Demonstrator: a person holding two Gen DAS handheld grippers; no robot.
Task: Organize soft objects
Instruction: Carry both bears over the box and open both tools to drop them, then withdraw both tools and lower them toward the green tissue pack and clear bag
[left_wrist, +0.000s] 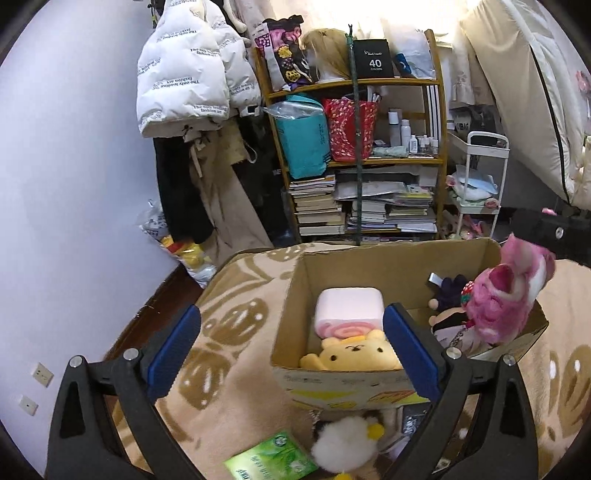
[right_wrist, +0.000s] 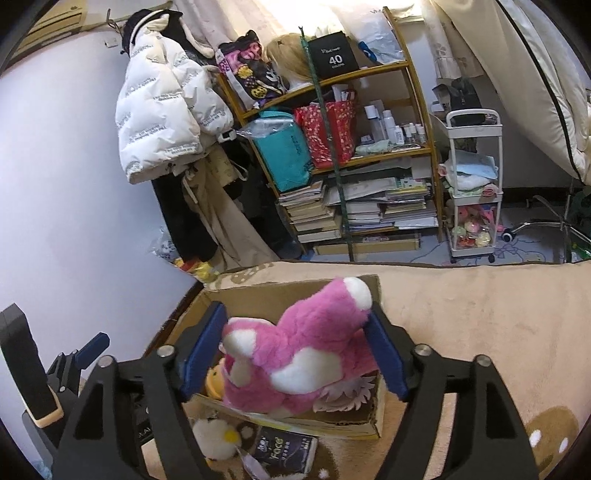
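A cardboard box (left_wrist: 295, 295) stands on a beige patterned blanket (left_wrist: 236, 325). In it lie a pink-and-white roll cushion (left_wrist: 349, 308), a yellow bear plush (left_wrist: 354, 356) and a dark doll (left_wrist: 448, 291). My right gripper (right_wrist: 295, 347) is shut on a pink-and-white plush bear (right_wrist: 295, 354) and holds it over the box (right_wrist: 280, 291); the bear shows in the left wrist view (left_wrist: 502, 299) above the box's right side. My left gripper (left_wrist: 291, 347) is open and empty, near the box's front left. A white fluffy plush (left_wrist: 343, 443) lies in front of the box.
A green packet (left_wrist: 269, 459) and a dark packet (right_wrist: 284, 448) lie on the blanket by the box. Behind stand a wooden shelf (left_wrist: 439, 158) of books and bags, hanging coats (left_wrist: 184, 81), a white trolley (right_wrist: 472, 184) and a chair base (right_wrist: 554, 221).
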